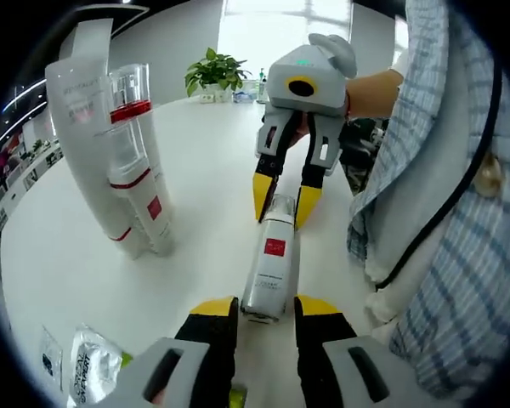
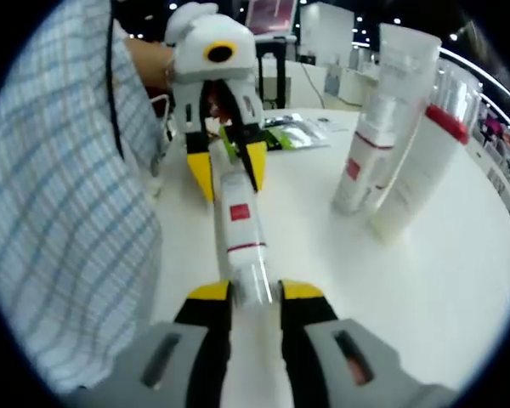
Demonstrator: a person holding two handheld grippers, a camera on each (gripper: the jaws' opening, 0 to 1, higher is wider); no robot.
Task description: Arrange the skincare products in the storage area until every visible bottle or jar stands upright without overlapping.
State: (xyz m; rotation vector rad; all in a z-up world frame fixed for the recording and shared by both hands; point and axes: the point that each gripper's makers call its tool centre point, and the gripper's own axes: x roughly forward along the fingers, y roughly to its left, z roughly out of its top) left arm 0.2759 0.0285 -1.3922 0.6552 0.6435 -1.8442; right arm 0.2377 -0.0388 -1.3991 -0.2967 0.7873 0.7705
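Here: slim white cylindrical bottle [image 1: 270, 268], red square label, clear glossy cap, lying flat on smooth white table [image 1: 204, 153]. Left gripper [image 1: 266, 308] pinching base end; right gripper [image 2: 253, 291] pinching cap end. Upright glossy white tubes [image 1: 110, 144] nearby.

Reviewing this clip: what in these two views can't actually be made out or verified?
- Label text on the lying bottle: too small and blurred in both views.
- Whether the left gripper and right gripper actually pinch that bottle: the contact points are unclear in both views.
- Print on the sachets: cut off by the left gripper view's edge.
- Bases of the rear standing bottles: hidden by the front ones.
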